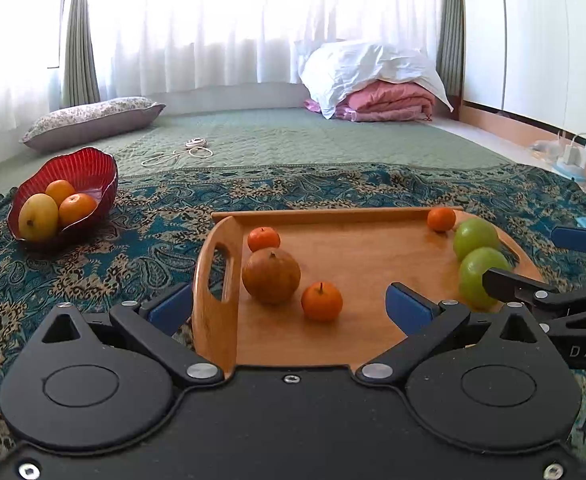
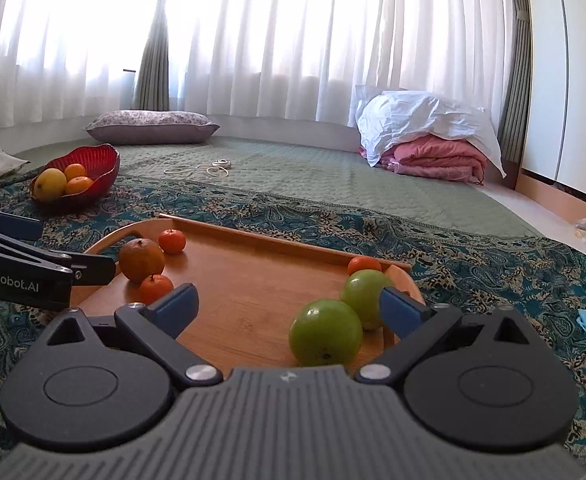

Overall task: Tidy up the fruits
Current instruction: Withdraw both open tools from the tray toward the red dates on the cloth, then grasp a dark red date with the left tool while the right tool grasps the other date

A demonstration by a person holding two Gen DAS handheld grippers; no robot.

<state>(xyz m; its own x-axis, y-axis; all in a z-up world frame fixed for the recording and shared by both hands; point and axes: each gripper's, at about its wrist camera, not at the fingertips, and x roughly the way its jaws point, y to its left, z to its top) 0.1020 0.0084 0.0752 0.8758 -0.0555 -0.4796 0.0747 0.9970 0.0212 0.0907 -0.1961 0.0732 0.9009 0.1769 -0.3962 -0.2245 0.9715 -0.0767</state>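
Six fruits [image 1: 271,276] on wooden tray [image 1: 357,216] (three more bowled [image 1: 93,164]).

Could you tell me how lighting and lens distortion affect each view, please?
Left wrist view: the window curtains are blown out white and the wooden tray bows from fisheye. Right wrist view: the same backlit glare, the near green apple slightly soft.

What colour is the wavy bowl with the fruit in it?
The bowl is shiny red with fine ribbed lines; the left wrist view shows it best.
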